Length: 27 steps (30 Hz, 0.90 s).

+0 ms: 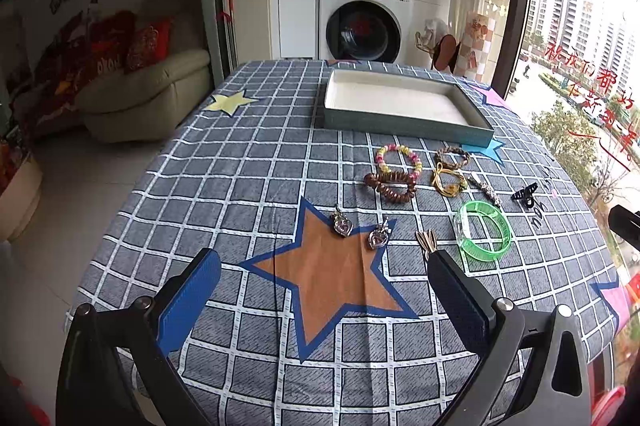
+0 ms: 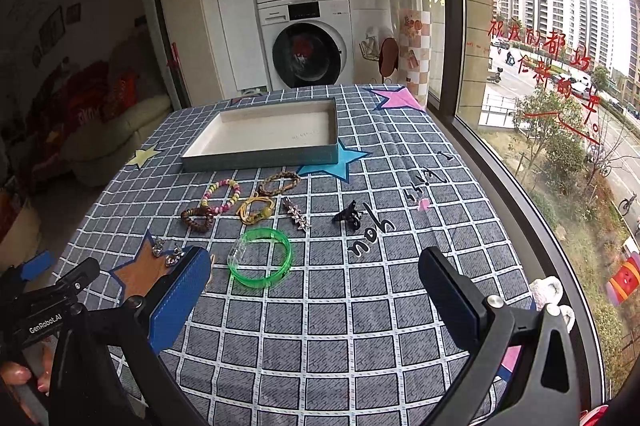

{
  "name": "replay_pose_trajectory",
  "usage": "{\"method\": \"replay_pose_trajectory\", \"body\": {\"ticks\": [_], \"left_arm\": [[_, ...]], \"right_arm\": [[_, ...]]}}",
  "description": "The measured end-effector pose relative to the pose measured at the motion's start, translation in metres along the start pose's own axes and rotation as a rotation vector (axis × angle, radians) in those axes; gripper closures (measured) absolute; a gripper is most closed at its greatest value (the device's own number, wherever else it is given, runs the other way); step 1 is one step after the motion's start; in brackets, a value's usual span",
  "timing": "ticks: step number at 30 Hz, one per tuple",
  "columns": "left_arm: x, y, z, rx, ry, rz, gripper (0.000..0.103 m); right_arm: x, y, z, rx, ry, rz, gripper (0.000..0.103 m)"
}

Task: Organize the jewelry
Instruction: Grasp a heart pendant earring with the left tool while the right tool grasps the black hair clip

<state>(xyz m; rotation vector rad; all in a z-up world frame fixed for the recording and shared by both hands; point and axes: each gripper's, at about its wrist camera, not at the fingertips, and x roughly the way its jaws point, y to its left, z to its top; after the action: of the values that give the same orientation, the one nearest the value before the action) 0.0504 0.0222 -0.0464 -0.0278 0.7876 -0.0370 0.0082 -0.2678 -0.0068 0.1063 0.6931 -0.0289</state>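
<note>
Jewelry lies loose on a checked tablecloth in front of an empty grey tray (image 1: 404, 124) (image 2: 260, 160). There is a green bangle (image 1: 484, 230) (image 2: 262, 258), a pink-yellow bead bracelet (image 1: 398, 158) (image 2: 222, 194), a brown bead bracelet (image 1: 390, 184) (image 2: 197, 219), a braided bracelet (image 1: 452, 157) (image 2: 279, 183), a yellow cord bracelet (image 1: 448, 182) (image 2: 255, 211), a silver clip (image 1: 486, 189) (image 2: 297, 214), a black claw clip (image 1: 526, 195) (image 2: 348, 216) and two heart pendants (image 1: 342, 224) (image 1: 378, 236). My left gripper (image 1: 324, 262) is open above the orange star. My right gripper (image 2: 316, 262) is open, near the green bangle.
The table's left edge drops to a tiled floor with a sofa (image 1: 152, 94) beyond. A stacked washer and dryer (image 1: 364, 22) stand behind the table. A window (image 2: 560, 86) runs along the right edge. A small gold hair clip (image 1: 426, 240) lies by my left gripper's right finger.
</note>
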Motion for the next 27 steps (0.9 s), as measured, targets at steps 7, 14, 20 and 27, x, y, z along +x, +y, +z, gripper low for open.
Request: {"method": "replay_pose_trajectory", "body": {"ticks": [7,14,20,27], "left_arm": [[0.052,0.003,0.008,0.009,0.080,0.028,0.000],[0.092,0.007,0.015,0.039,0.132,-0.005,0.000],[0.121,0.013,0.014,0.005,0.210,-0.043,0.006],[0.128,0.002,0.020,0.063,0.199,-0.036,0.015]], "right_arm": [[0.050,-0.028,0.006,0.030,0.146,-0.017,0.000],[0.094,-0.045,0.015,0.048,0.247,-0.019,0.000],[0.135,-0.050,0.019,0.032,0.293,-0.035,0.001],[0.179,-0.046,0.021,0.014,0.329,-0.049,0.013]]}}
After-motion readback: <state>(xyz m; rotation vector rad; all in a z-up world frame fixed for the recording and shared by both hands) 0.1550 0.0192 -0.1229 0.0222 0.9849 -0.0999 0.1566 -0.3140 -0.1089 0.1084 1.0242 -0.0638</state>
